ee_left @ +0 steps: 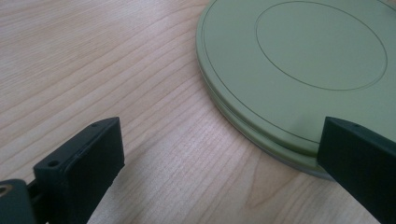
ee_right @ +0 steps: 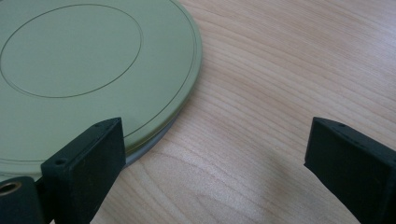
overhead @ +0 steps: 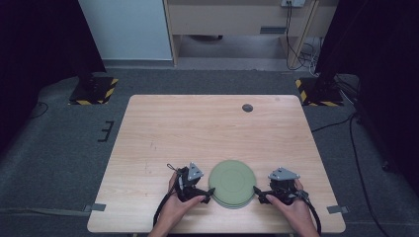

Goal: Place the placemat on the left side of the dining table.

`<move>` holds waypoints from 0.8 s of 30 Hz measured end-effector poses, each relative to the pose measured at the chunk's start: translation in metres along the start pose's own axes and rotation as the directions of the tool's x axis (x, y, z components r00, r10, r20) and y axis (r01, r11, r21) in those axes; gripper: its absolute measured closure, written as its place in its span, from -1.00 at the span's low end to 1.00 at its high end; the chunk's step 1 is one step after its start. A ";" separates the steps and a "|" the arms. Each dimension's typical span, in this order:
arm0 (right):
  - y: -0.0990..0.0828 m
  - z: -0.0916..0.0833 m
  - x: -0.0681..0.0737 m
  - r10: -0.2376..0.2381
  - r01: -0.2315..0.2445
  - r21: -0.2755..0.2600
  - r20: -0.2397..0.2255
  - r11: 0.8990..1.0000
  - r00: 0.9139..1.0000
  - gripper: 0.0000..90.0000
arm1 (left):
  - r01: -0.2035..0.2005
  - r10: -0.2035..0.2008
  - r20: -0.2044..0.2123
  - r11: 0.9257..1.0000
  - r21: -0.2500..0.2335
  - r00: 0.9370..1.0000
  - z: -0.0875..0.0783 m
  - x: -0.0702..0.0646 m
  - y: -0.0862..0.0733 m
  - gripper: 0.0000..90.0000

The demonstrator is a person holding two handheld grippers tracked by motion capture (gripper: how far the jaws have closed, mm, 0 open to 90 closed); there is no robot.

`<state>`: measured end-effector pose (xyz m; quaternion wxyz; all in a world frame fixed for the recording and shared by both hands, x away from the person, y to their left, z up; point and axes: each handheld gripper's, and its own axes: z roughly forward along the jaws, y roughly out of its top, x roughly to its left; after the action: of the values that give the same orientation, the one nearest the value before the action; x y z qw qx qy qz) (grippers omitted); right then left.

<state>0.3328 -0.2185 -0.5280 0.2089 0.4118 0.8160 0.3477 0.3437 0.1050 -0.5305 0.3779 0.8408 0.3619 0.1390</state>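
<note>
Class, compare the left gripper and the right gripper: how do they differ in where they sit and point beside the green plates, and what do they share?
The left gripper sits at the left edge of the stacked green plates and points right; the right gripper sits at the right edge and points left. In the left gripper view the plates lie by its right jaw; in the right gripper view, by its left jaw. Both are open, hand-held, and low over the wooden table.

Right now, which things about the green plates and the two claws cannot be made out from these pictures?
- How many green plates are stacked: rims too small in the high view; the left gripper view cuts the stack off at its right edge.
- The lowest grey rim: the upper plates cover it in the right gripper view.
- Whether the left claw or right claw touches the rim: too small in the high view.
</note>
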 end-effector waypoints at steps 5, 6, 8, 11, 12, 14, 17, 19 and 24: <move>0.001 0.001 0.000 0.002 -0.002 -0.006 0.011 1.000 1.000 -0.88 | 0.001 -0.001 0.001 1.000 0.001 1.000 0.001 0.001 0.001 -0.99; 0.001 0.002 0.000 0.004 -0.004 -0.007 0.015 1.000 1.000 -0.88 | 0.001 -0.001 0.002 1.000 0.001 1.000 0.001 0.001 0.001 -0.99; 0.002 0.003 -0.001 0.006 -0.006 -0.008 0.019 1.000 1.000 -0.88 | 0.001 -0.001 0.002 1.000 0.000 1.000 0.001 0.002 0.001 -0.99; 0.003 0.005 -0.002 0.011 -0.011 -0.012 0.025 1.000 1.000 -0.88 | 0.002 -0.002 -0.001 1.000 0.001 1.000 0.002 0.002 0.002 -0.99; 0.003 0.005 -0.002 0.014 -0.014 -0.012 0.024 1.000 1.000 -0.86 | 0.003 -0.003 0.001 1.000 0.001 1.000 0.002 0.002 0.002 -0.98; 0.003 0.003 -0.002 0.016 -0.015 -0.014 0.012 1.000 1.000 -0.84 | 0.006 -0.006 0.013 1.000 -0.005 1.000 0.000 0.003 0.002 -0.91; 0.002 0.001 -0.001 0.010 -0.010 -0.018 -0.005 1.000 1.000 -0.84 | 0.004 -0.004 0.006 1.000 -0.008 1.000 0.000 0.002 0.003 -0.89; 0.002 0.002 0.001 0.006 -0.006 -0.014 -0.006 1.000 1.000 -0.84 | 0.005 -0.005 0.003 1.000 -0.009 1.000 0.000 0.002 0.004 -0.90; 0.003 0.003 0.000 0.010 -0.010 -0.011 0.000 1.000 1.000 -0.86 | 0.010 -0.010 0.002 1.000 -0.010 1.000 0.001 0.003 0.004 -0.91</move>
<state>0.3362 -0.2161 -0.5285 0.2094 0.4146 0.8121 0.3533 0.3484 0.1045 -0.5285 0.3829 0.8372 0.3652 0.1381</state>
